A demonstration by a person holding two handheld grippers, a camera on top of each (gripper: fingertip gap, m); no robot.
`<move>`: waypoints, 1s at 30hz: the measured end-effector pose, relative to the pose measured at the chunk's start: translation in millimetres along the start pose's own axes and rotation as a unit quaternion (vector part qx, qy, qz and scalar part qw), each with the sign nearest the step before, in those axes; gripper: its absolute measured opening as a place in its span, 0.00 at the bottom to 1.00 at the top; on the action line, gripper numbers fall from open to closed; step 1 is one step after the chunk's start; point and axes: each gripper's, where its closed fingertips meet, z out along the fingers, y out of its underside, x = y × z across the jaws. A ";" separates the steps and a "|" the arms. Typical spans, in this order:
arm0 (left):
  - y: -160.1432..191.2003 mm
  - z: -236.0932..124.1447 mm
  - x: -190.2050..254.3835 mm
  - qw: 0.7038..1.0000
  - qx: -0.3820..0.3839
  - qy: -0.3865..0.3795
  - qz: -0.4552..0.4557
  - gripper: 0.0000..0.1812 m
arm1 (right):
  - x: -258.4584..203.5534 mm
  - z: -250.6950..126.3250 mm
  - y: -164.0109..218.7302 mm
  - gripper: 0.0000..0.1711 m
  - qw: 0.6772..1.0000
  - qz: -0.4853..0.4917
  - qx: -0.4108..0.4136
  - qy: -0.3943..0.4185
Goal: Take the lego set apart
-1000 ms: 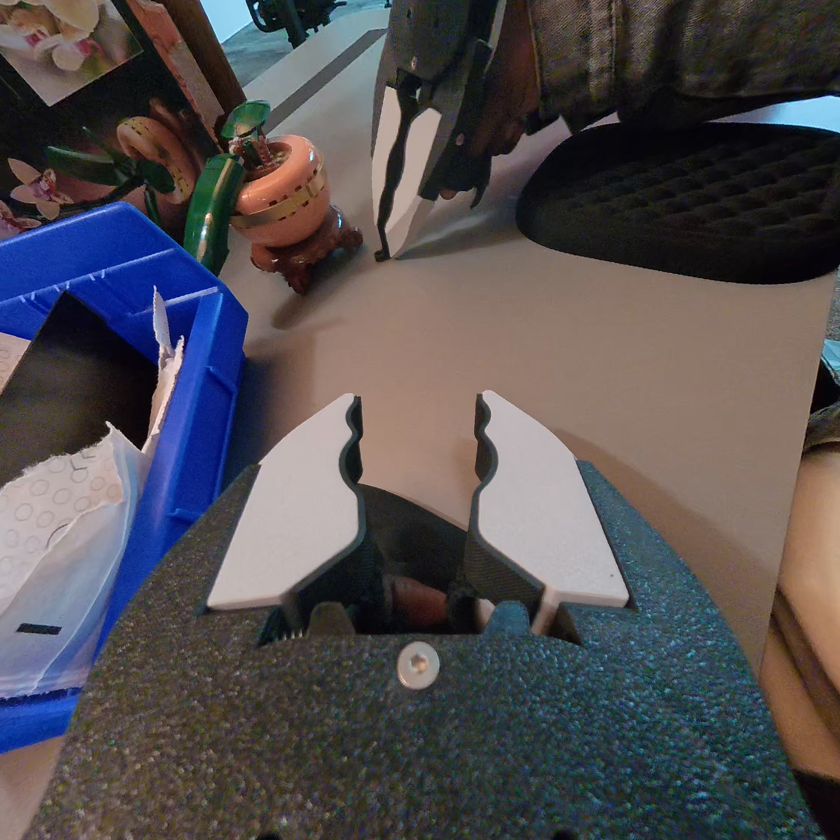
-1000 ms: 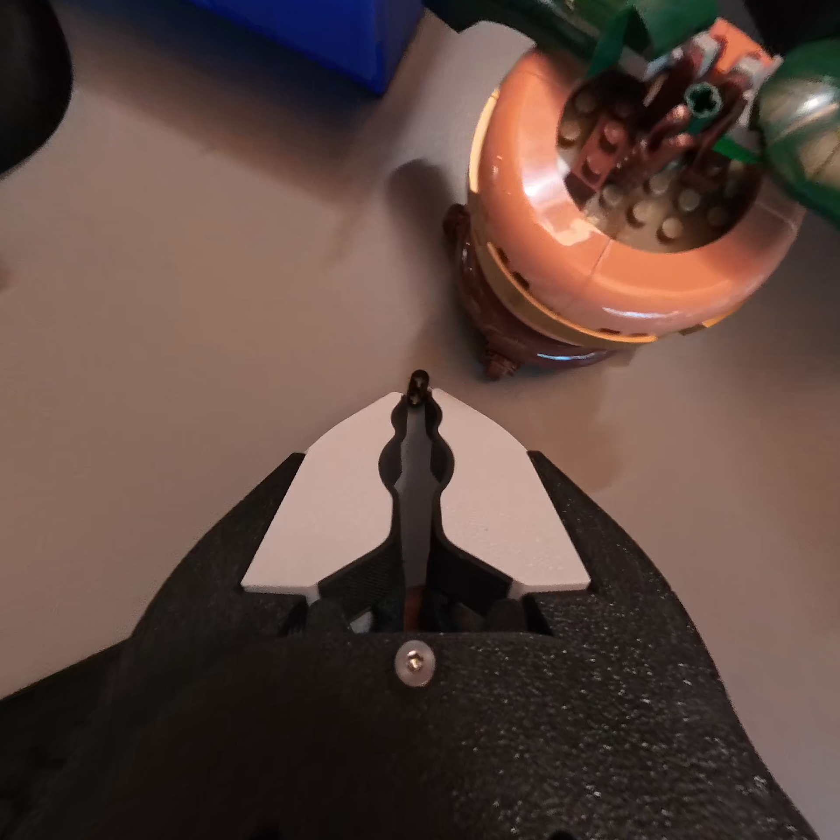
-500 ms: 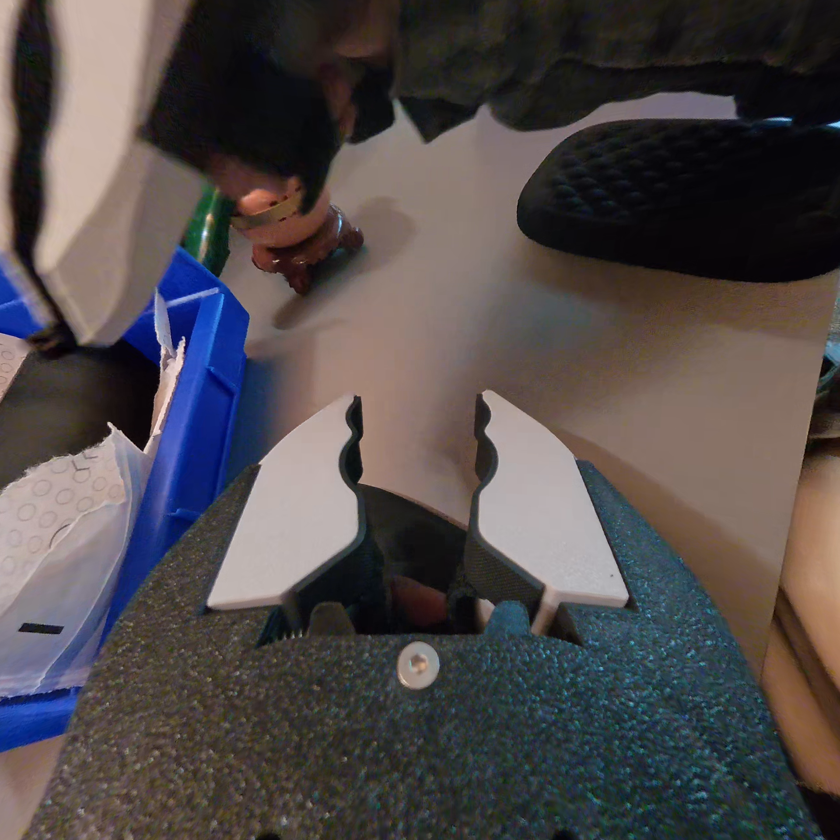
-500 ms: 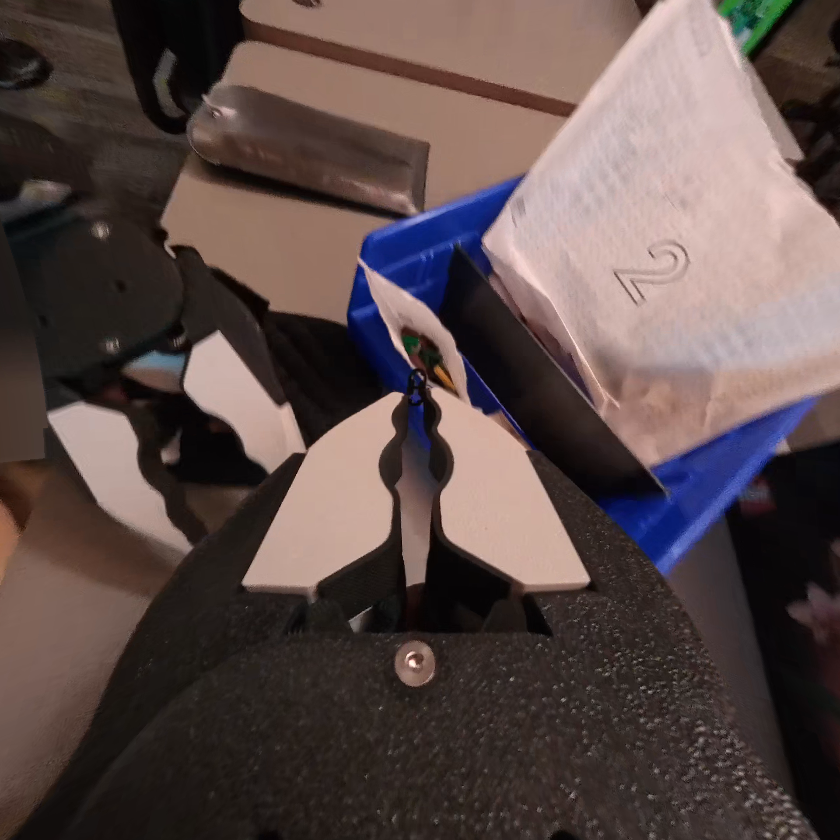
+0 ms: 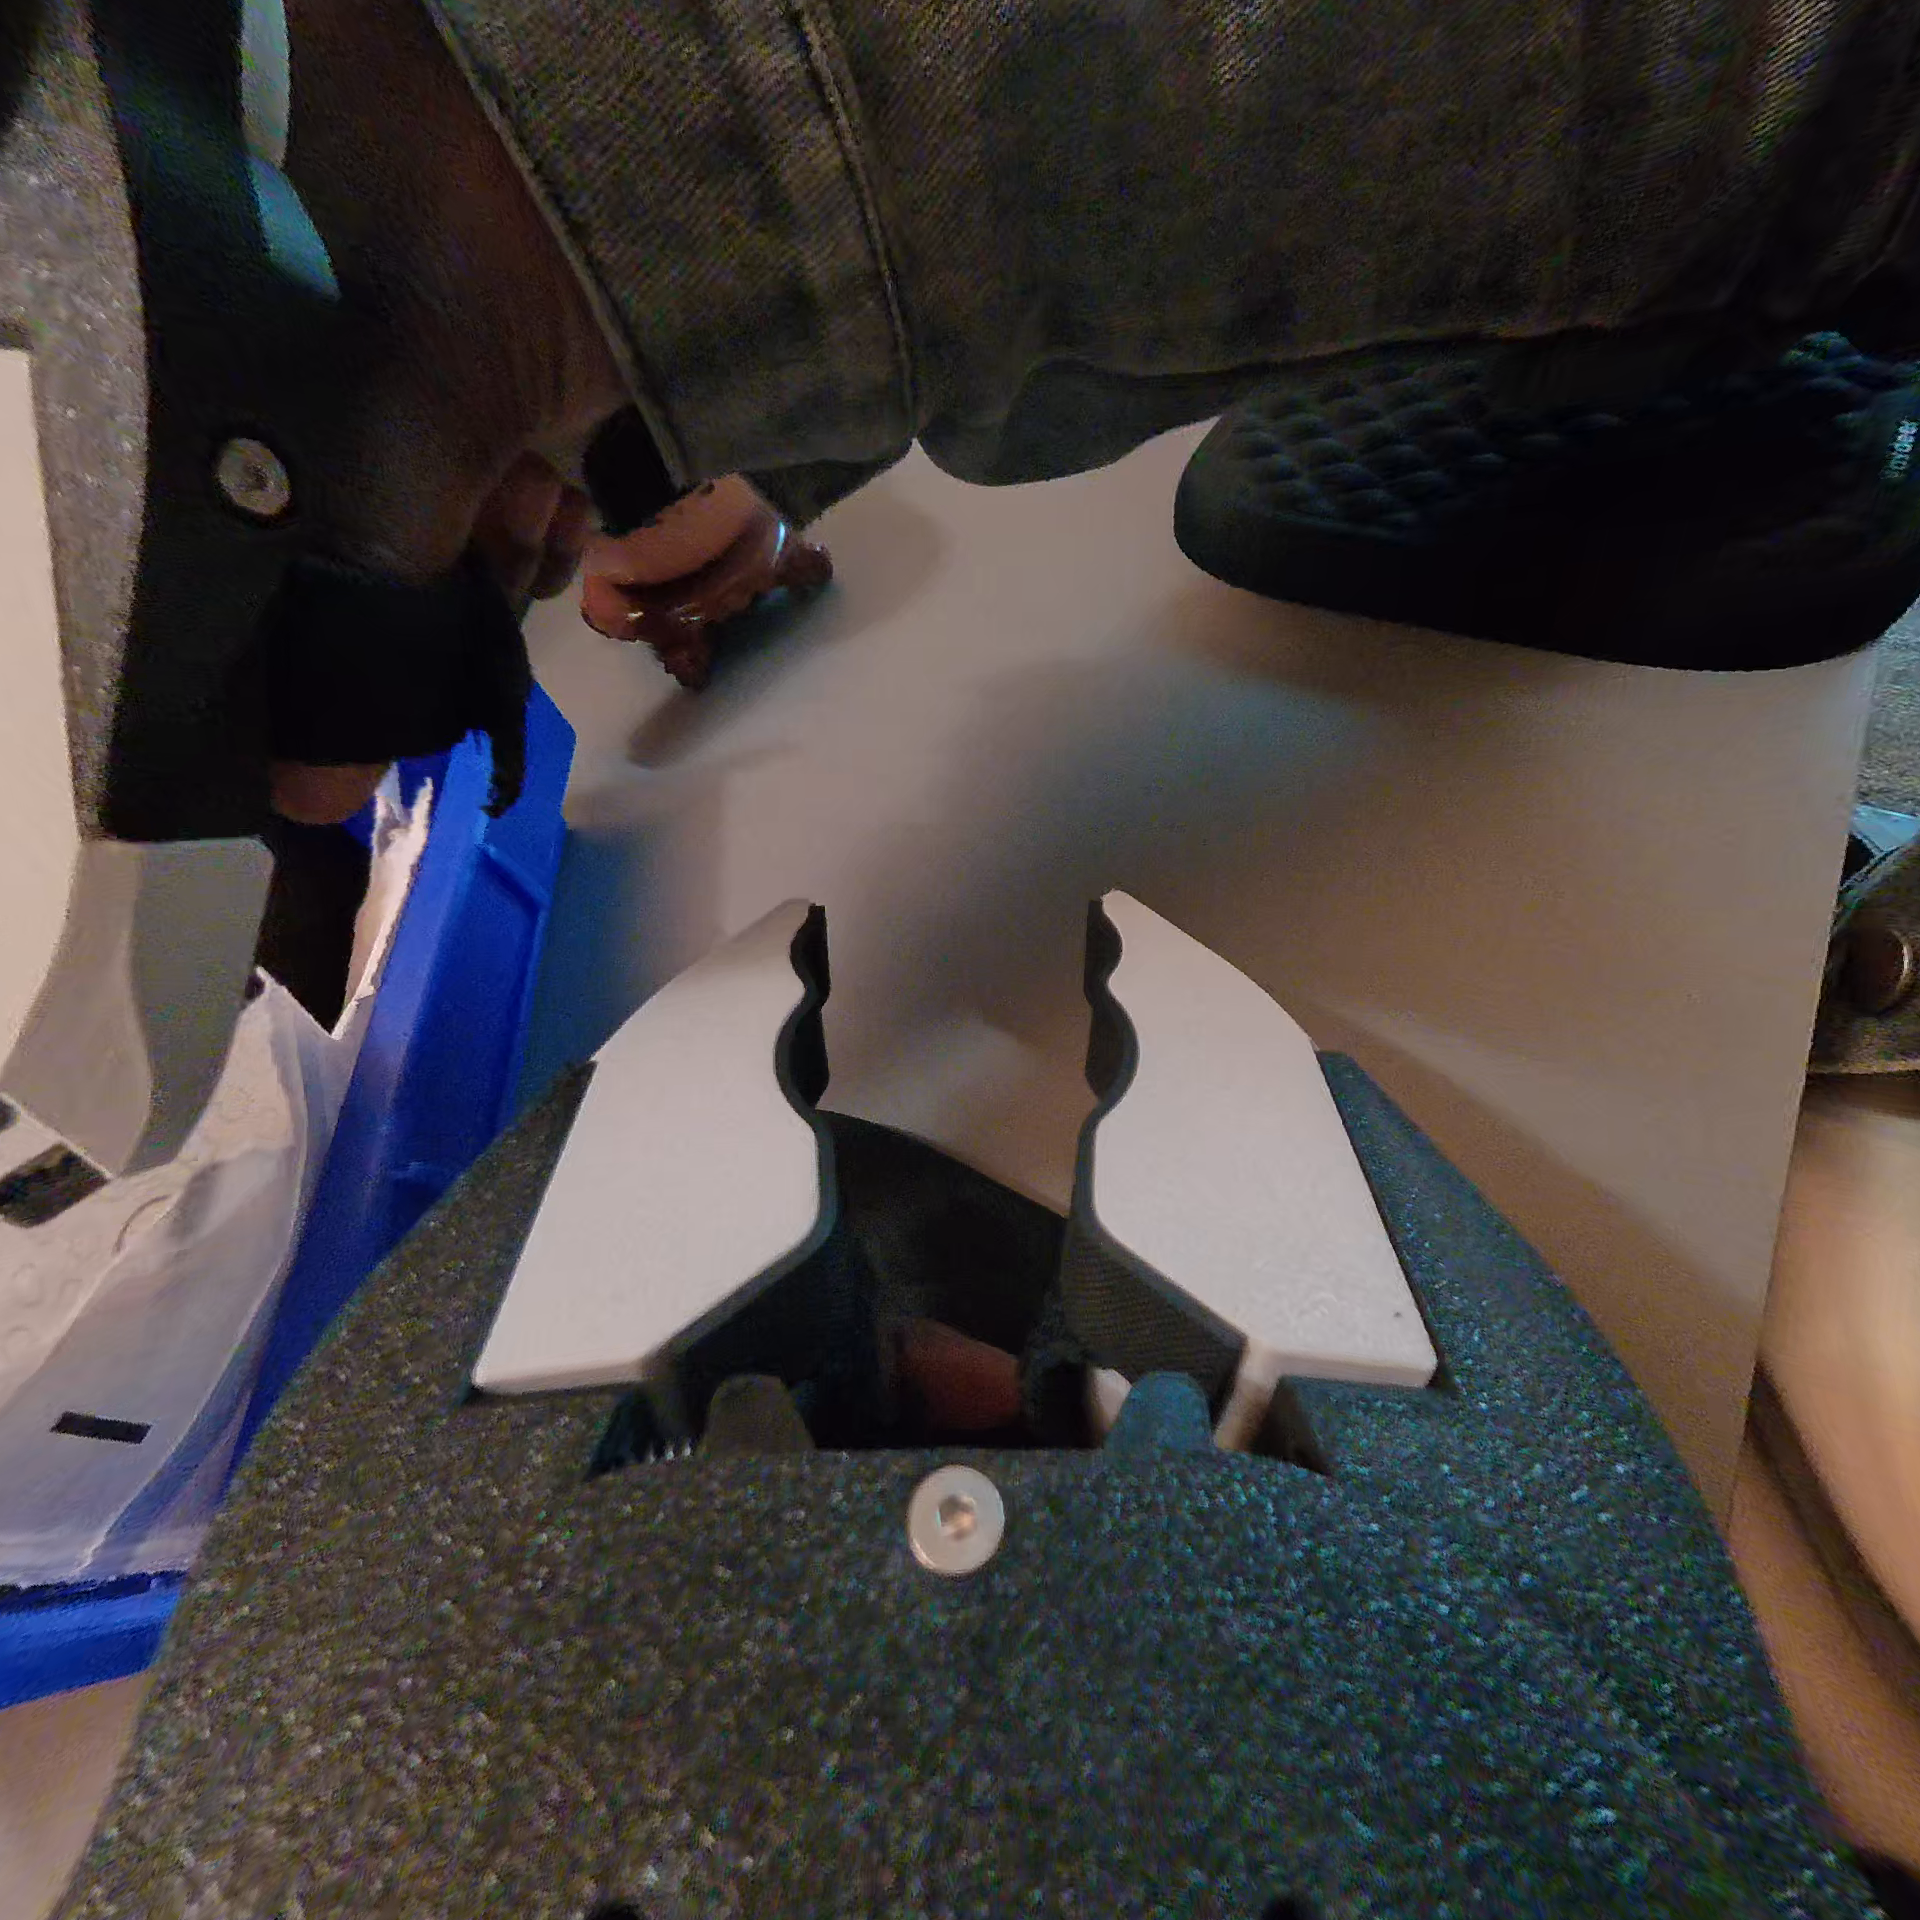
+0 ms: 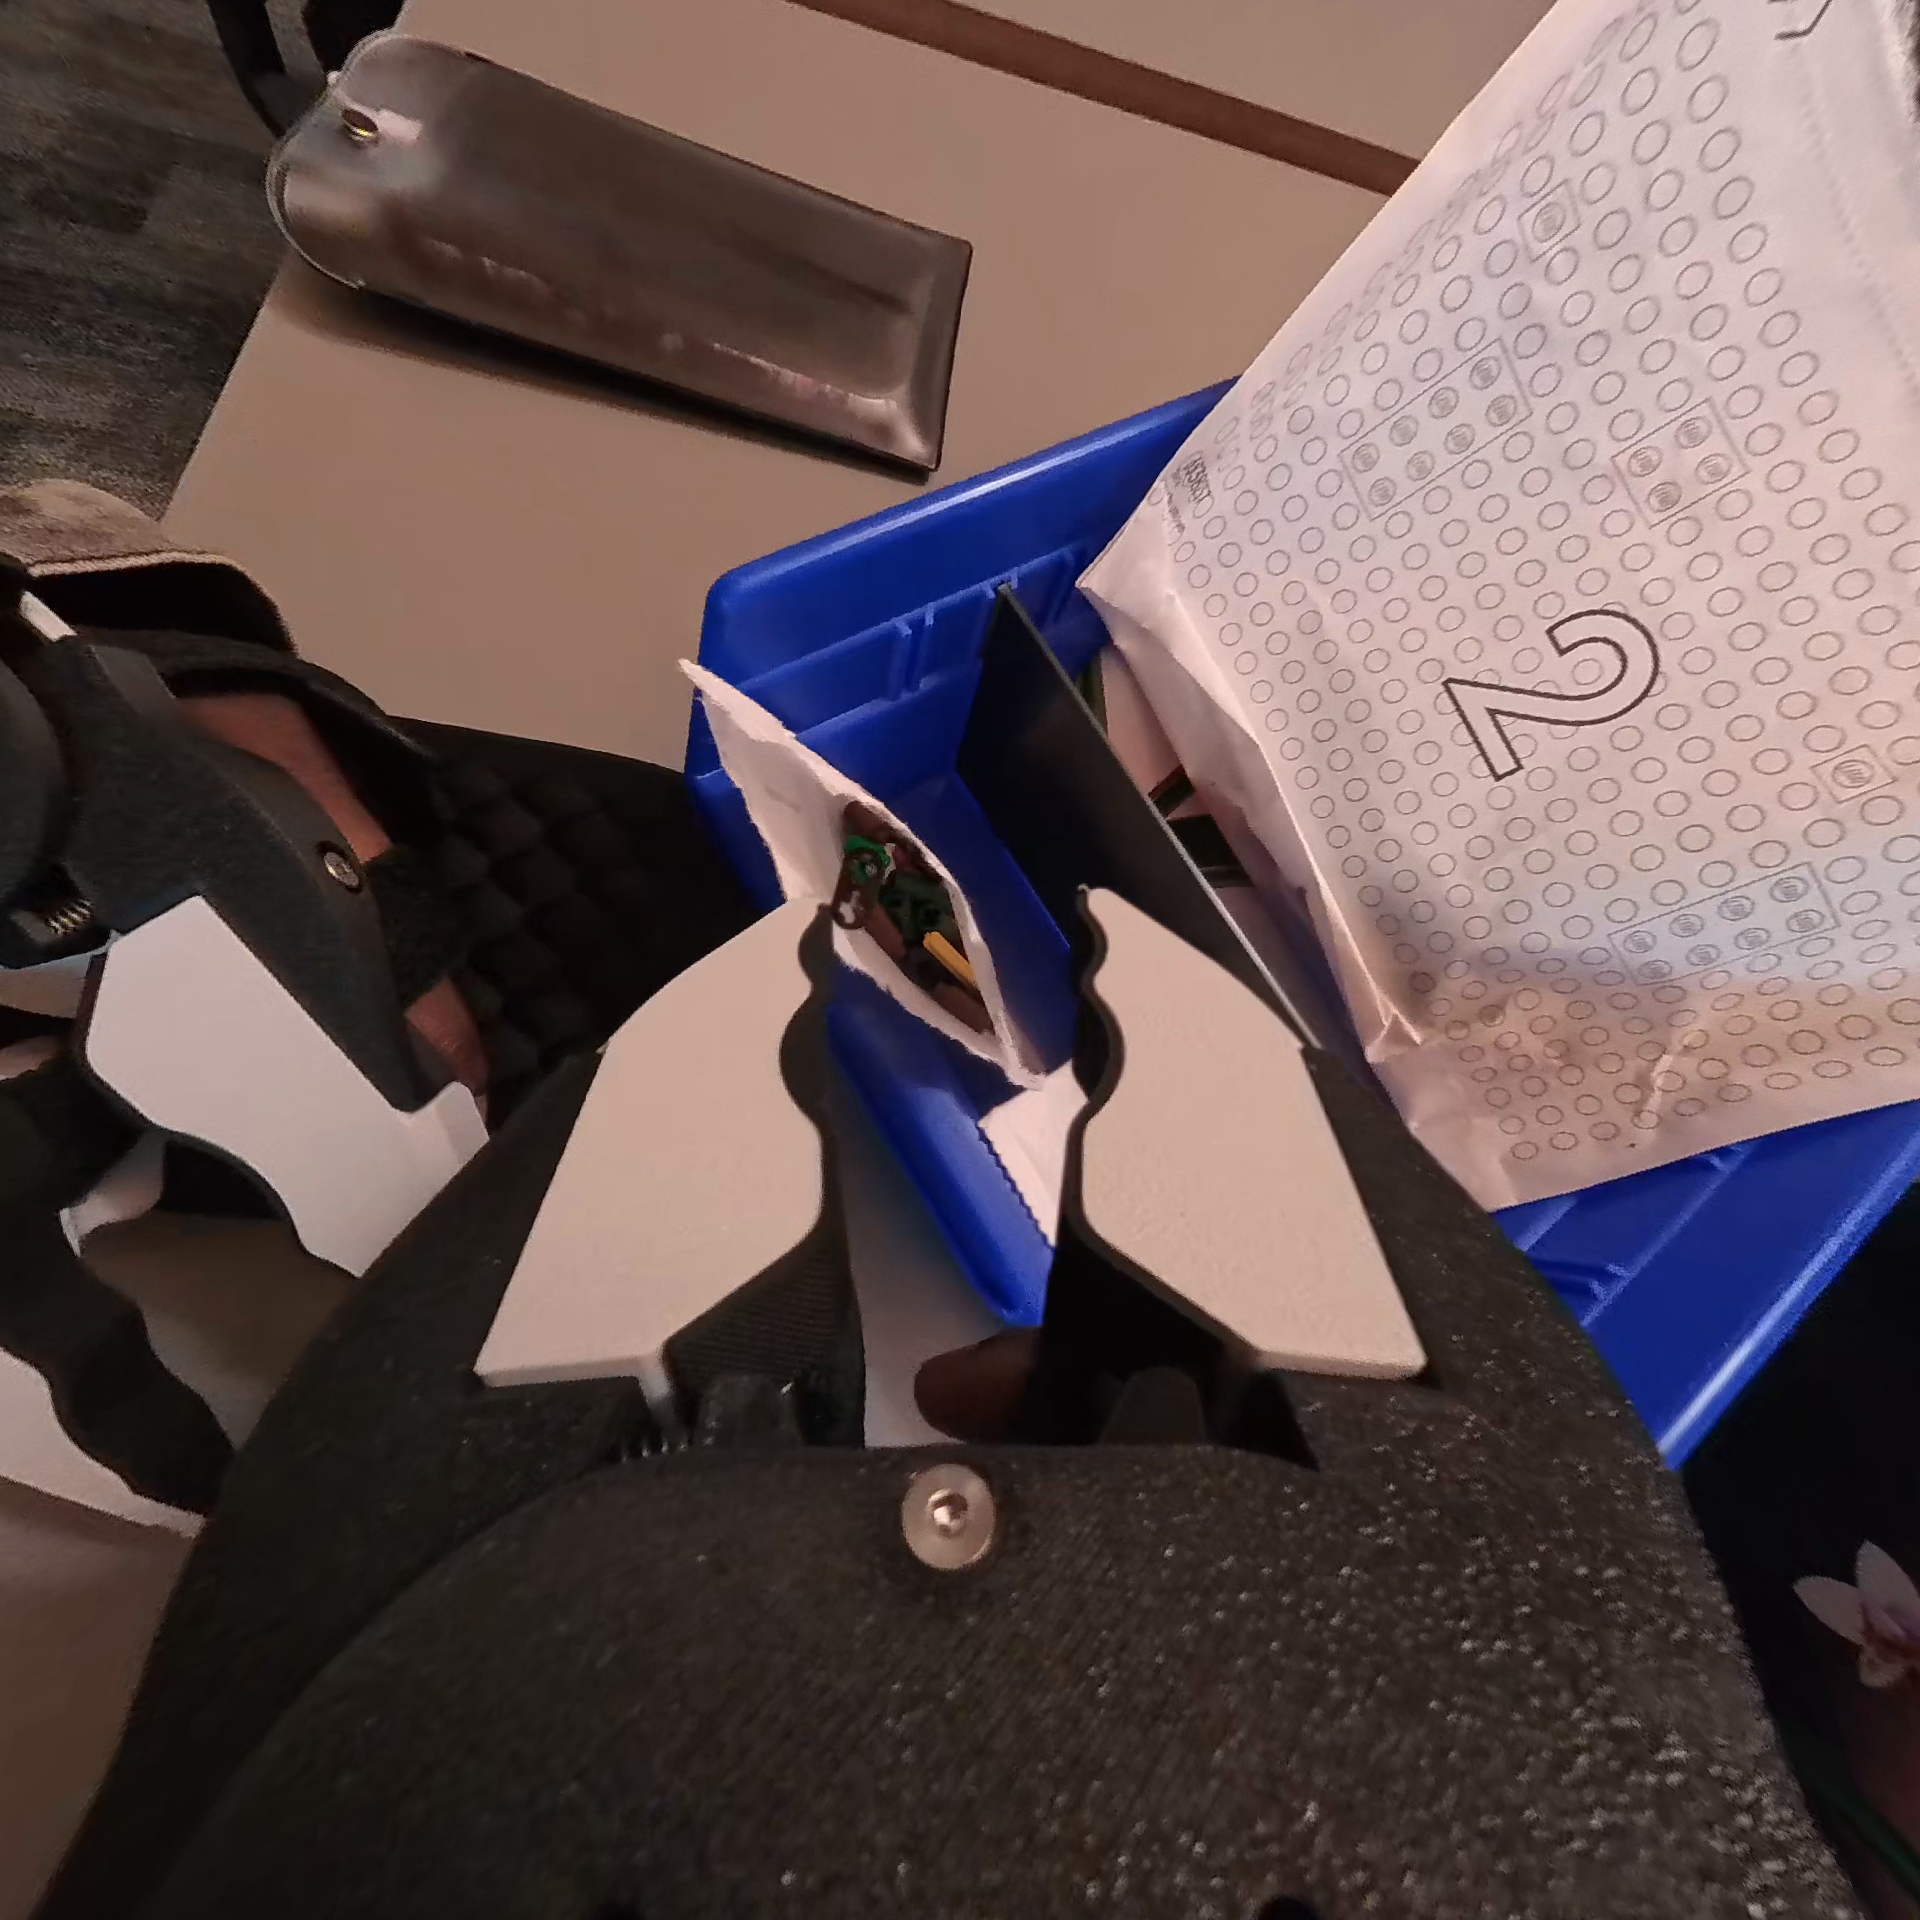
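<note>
**A:** How far along is this teardown? Right claw (image 6: pixel 951 914) is spread wide with nothing between its fingers, hanging over the blue bin (image 6: pixel 831 665), right above a torn white bag (image 6: pixel 883 935) that has small green, brown and yellow pieces inside.

**B:** So some parts are already off and bagged, I'd guess. There's a tiny dark bit (image 6: pixel 844 912) at the left fingertip, right over the bag mouth. Can't tell if it's touching the finger or dropping.

**A:** And the rest of the lego set (image 5: pixel 707 582)?

**B:** Barely visible. In the left view you only get the pink pot's lower part and brown feet on the desk (image 5: pixel 1351 831), peeking out under the sleeve (image 5: pixel 1143 208). Whatever's on top of it is hidden, so no idea how much is left, but the pot and base look intact. I'd say plenty to go.

**A:** Left claw (image 5: pixel 956 914)?

**B:** Wide too, empty, sitting low over bare desk beside the bin. The set is well ahead of it and off to its left, not near either claw. The right one has its back to it, facing the bin.

**A:** The second, bigger white bag (image 6: pixel 1558 623) stands in the bin behind a black divider (image 6: pixel 1091 790).
</note>
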 end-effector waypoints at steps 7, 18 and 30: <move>-0.1 -0.1 0.0 1.000 0.000 0.000 -0.001 0.26 | 8.7 -2.9 -1.5 0.31 0.999 -0.031 0.007 0.016; -0.2 -0.5 0.1 1.000 0.001 0.001 -0.003 0.26 | 7.9 -7.1 -6.8 0.35 0.997 -0.079 0.015 0.021; -0.2 -0.9 -1.0 1.000 0.000 -0.001 -0.008 0.26 | 11.1 -20.8 -12.0 0.33 0.996 -0.078 0.015 0.034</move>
